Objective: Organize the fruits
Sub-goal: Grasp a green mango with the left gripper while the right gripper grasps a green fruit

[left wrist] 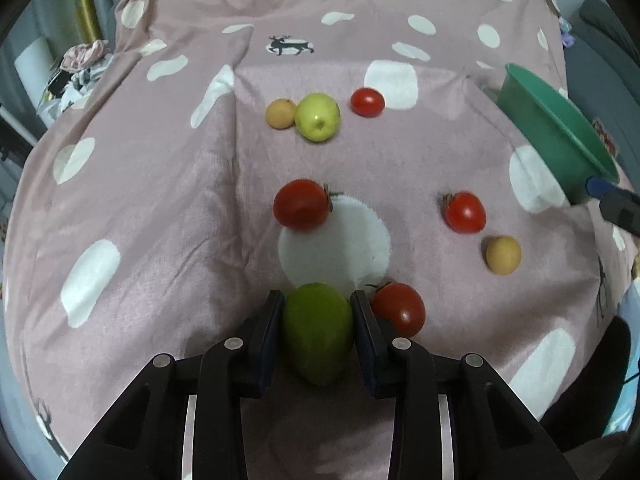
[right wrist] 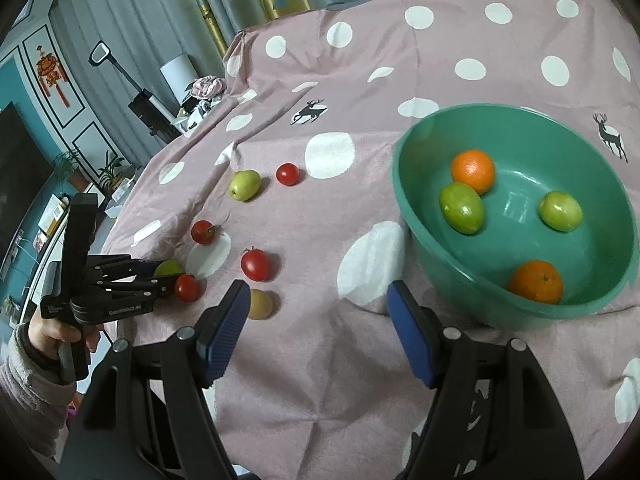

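My left gripper is shut on a green fruit lying on the pink dotted cloth, with one pad pressed against each side. A red tomato sits just right of its right finger. In the right wrist view that left gripper is held by a hand at the far left, with the green fruit in its jaws. My right gripper stands open over bare cloth, holding nothing, just left of the green bowl. The bowl holds two oranges and two green fruits.
Several tomatoes, another green fruit and two yellowish fruits lie scattered on the cloth. The bowl is at the right edge. A pile of clothes lies beyond the cloth's far left corner.
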{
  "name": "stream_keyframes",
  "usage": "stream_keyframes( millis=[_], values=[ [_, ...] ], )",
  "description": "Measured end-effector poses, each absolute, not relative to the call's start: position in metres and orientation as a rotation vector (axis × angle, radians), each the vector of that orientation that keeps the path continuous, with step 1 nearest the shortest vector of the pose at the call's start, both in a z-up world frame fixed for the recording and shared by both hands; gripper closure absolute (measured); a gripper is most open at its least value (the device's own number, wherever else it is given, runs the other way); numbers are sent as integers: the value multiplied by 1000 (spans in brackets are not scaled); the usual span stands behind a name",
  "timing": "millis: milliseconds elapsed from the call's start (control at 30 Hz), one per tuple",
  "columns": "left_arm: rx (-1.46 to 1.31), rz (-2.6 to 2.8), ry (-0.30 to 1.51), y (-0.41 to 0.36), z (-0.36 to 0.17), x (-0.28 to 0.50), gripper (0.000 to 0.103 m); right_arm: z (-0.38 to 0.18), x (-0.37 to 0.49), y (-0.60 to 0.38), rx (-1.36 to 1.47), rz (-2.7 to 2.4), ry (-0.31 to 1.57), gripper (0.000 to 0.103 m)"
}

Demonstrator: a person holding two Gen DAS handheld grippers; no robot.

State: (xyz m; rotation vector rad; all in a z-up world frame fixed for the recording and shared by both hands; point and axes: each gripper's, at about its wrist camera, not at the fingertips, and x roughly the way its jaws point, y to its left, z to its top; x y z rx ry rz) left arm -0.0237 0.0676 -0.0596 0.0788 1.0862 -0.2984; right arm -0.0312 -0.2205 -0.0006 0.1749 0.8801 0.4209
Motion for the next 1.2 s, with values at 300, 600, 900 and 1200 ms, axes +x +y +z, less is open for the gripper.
stream_keyframes(
  millis=[300,600,900,1200],
  values=[
    [-95,-352,998,82,-45,-26,69,4,-9,-182,153,506,897,32],
    [-155,-376,949,97,-41,-23,69,-8,55,-120,184,601,960,32],
    [-166,-419,932,100,-45,-18,69,-29,120,-75,197,594,1046,48],
    [-184,-427,933,102,-49,-13,69,-49,142,-66,187,559,1112,65]
  ],
)
